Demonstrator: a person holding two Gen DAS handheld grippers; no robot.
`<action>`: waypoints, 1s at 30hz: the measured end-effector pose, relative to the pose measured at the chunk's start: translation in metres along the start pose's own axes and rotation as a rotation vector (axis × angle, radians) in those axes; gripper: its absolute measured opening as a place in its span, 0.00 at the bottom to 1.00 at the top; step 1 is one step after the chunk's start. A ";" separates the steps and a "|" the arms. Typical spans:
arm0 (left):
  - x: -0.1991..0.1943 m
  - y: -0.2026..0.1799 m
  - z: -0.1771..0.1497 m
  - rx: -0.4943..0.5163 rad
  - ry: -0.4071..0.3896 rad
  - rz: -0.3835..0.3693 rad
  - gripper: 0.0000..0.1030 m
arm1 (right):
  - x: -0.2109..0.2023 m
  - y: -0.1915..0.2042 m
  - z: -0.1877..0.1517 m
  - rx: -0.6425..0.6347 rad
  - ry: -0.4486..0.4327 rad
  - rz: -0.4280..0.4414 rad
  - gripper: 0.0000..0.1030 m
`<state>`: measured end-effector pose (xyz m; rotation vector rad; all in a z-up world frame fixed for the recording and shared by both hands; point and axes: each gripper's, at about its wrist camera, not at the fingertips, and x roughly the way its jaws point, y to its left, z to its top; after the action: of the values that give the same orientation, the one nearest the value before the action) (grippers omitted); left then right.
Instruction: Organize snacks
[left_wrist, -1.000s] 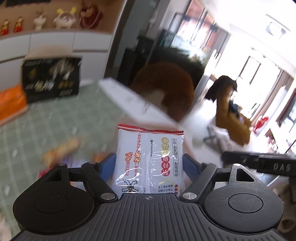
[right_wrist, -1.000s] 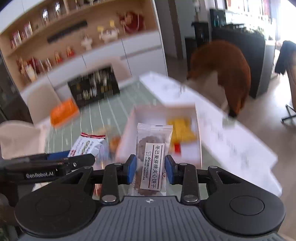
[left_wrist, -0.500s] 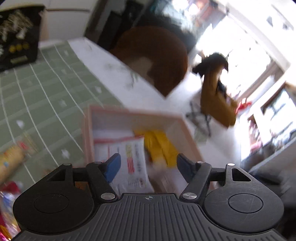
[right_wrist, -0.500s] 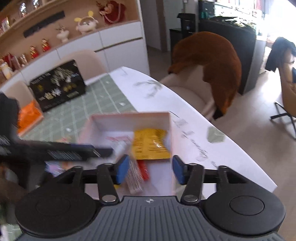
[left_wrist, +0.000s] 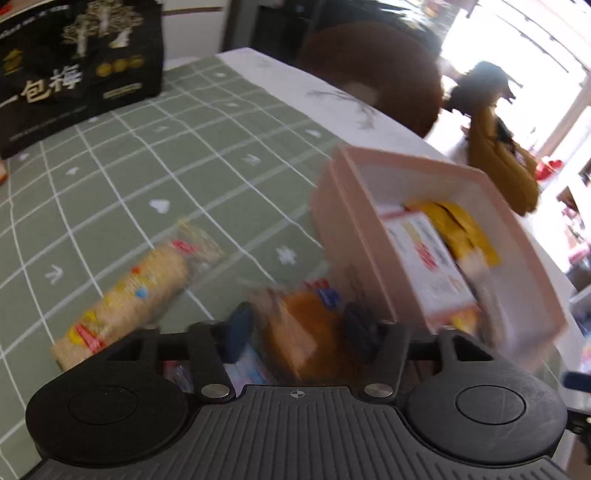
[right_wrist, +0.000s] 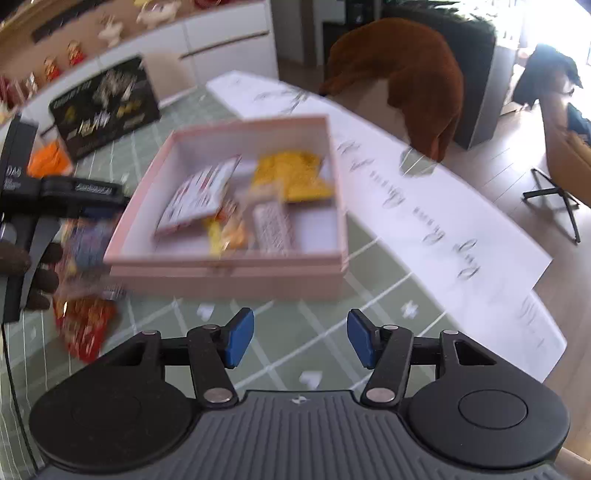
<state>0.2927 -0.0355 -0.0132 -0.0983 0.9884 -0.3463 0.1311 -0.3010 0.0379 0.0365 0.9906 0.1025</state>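
Pink box (right_wrist: 221, 273) on table (right_wrist: 314, 343): holds snack packets. Left hand-held gripper (left_wrist: 299, 332): jaws wide, straddling orange snack pack (left_wrist: 303, 325) beside box. Right hand-held gripper (right_wrist: 300, 339): wide, empty.

The pink box (right_wrist: 225, 275) sits open near the table's white edge. Inside lie a white packet (right_wrist: 199, 195) and a yellow packet (right_wrist: 291, 175). A long cracker pack (left_wrist: 136, 291) lies flat beside the box.
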 end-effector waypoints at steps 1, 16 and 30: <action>-0.005 0.000 -0.006 0.005 0.005 -0.013 0.48 | -0.001 0.006 -0.003 -0.016 0.001 0.005 0.55; -0.111 0.037 -0.125 -0.286 -0.078 -0.166 0.38 | 0.007 0.112 -0.018 -0.121 0.063 0.185 0.60; -0.145 0.051 -0.174 -0.317 -0.041 -0.028 0.39 | 0.056 0.153 0.006 -0.026 0.109 0.102 0.60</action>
<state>0.0875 0.0738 -0.0049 -0.4054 0.9963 -0.2095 0.1566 -0.1433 0.0063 0.0582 1.0960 0.2123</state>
